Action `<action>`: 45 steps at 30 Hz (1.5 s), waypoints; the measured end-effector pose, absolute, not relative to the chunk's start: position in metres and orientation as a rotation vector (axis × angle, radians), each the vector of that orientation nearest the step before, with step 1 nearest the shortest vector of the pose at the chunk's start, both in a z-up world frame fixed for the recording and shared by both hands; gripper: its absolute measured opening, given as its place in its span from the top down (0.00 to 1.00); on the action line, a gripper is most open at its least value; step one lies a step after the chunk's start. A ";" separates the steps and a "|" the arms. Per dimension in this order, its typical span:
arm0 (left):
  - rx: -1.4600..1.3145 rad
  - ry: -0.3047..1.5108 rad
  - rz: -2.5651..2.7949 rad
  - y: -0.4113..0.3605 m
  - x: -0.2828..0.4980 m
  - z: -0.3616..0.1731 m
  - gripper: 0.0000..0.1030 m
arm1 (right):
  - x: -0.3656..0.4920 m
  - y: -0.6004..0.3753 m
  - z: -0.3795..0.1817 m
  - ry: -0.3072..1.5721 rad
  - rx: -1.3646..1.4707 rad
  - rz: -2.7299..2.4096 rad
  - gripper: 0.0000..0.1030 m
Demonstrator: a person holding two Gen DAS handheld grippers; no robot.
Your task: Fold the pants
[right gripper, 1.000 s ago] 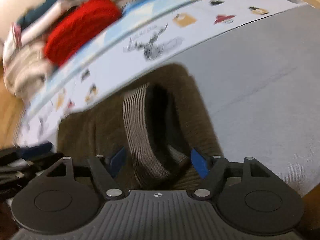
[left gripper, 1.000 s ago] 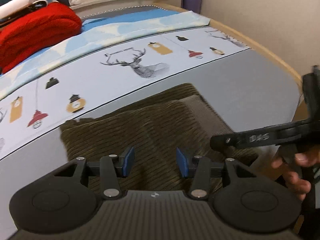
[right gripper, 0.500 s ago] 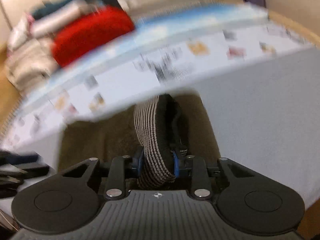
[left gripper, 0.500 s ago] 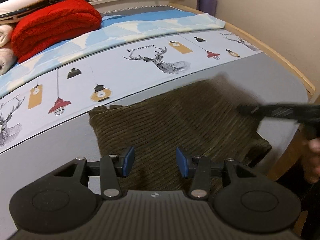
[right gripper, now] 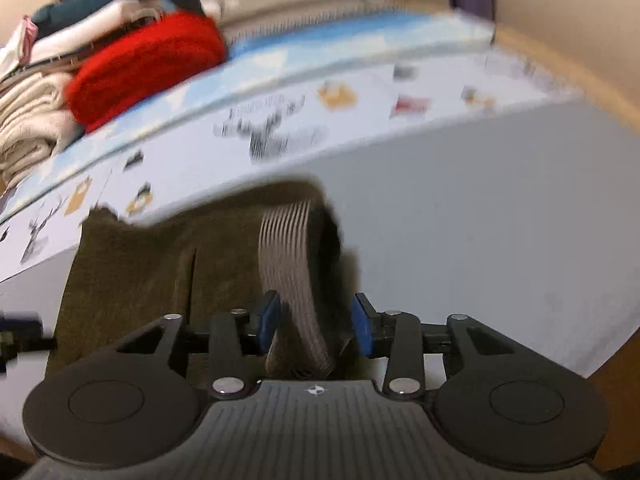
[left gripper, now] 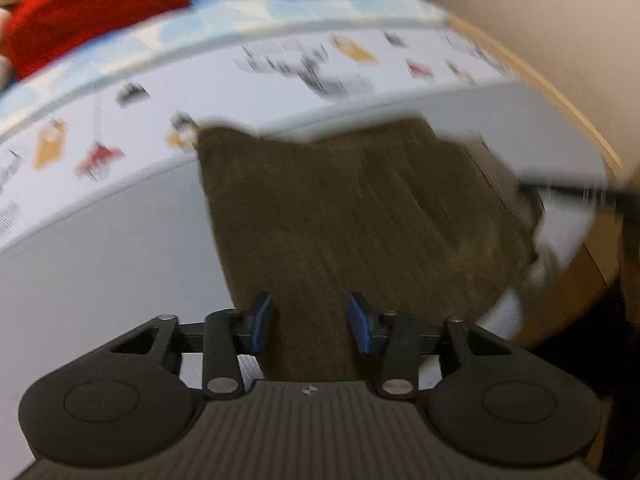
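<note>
Right hand-held gripper, jaws just eased wider, straddles the pants' ribbed waistband; left hand-held gripper, narrowing, pinches nothing. Re-clamp squarely before folding.

Folded olive-brown corduroy pants lie flat on the grey bedspread

The pants are lying at the bed's near edge; a blanket is sitting toward the far left corner, apparently beside stacked linens.
</note>
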State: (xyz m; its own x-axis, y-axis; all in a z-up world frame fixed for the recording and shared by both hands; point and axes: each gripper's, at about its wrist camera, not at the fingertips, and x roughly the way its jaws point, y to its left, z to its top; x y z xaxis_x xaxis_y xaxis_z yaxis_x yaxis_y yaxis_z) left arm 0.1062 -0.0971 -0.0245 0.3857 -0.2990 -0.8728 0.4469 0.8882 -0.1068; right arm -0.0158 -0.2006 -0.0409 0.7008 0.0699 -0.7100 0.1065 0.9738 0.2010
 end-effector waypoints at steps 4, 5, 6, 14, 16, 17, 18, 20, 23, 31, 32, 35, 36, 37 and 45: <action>0.261 1.177 -0.416 -0.092 0.105 -0.059 0.62 | -0.014 -0.196 -0.029 0.742 0.208 0.039 0.61; 0.239 1.190 -0.415 -0.090 0.109 -0.058 0.63 | -0.006 -0.190 -0.040 0.821 0.146 0.042 0.61; 0.208 1.202 -0.417 -0.088 0.114 -0.054 0.63 | 0.000 -0.187 -0.052 0.902 0.104 0.033 0.60; 0.163 0.994 -0.364 -0.094 0.175 0.014 0.63 | 0.011 -0.196 -0.066 0.967 0.165 0.005 0.60; 0.206 0.951 -0.369 -0.101 0.190 0.014 0.71 | 0.008 -0.192 -0.066 0.966 0.159 0.010 0.60; 0.233 0.948 -0.383 -0.104 0.200 0.005 0.81 | 0.009 -0.192 -0.066 0.968 0.164 0.012 0.60; 0.255 0.964 -0.390 -0.105 0.209 -0.009 0.85 | 0.012 -0.193 -0.067 0.970 0.164 0.015 0.60; 0.275 1.019 -0.376 -0.099 0.225 -0.044 0.85 | 0.001 -0.195 -0.066 0.972 0.163 0.021 0.60; 0.277 1.068 -0.349 -0.097 0.235 -0.067 0.84 | 0.004 -0.195 -0.068 0.970 0.176 0.044 0.60; 0.053 1.014 -0.368 -0.069 0.237 -0.028 0.73 | 0.010 -0.206 -0.040 0.842 0.304 0.047 0.55; 0.043 1.006 -0.366 -0.069 0.239 -0.029 0.73 | 0.015 -0.203 -0.035 0.814 0.302 0.065 0.53; 0.027 1.011 -0.351 -0.074 0.250 -0.035 0.73 | 0.046 -0.186 -0.032 0.790 0.243 0.118 0.52; 0.047 1.013 -0.342 -0.075 0.252 -0.041 0.72 | 0.058 -0.180 -0.038 0.817 0.203 0.100 0.52; 0.097 1.008 -0.332 -0.079 0.252 -0.047 0.66 | 0.071 -0.176 -0.051 0.879 0.154 0.064 0.52; 0.199 0.937 -0.352 -0.084 0.230 -0.026 0.59 | 0.065 -0.185 -0.045 0.908 0.196 0.058 0.53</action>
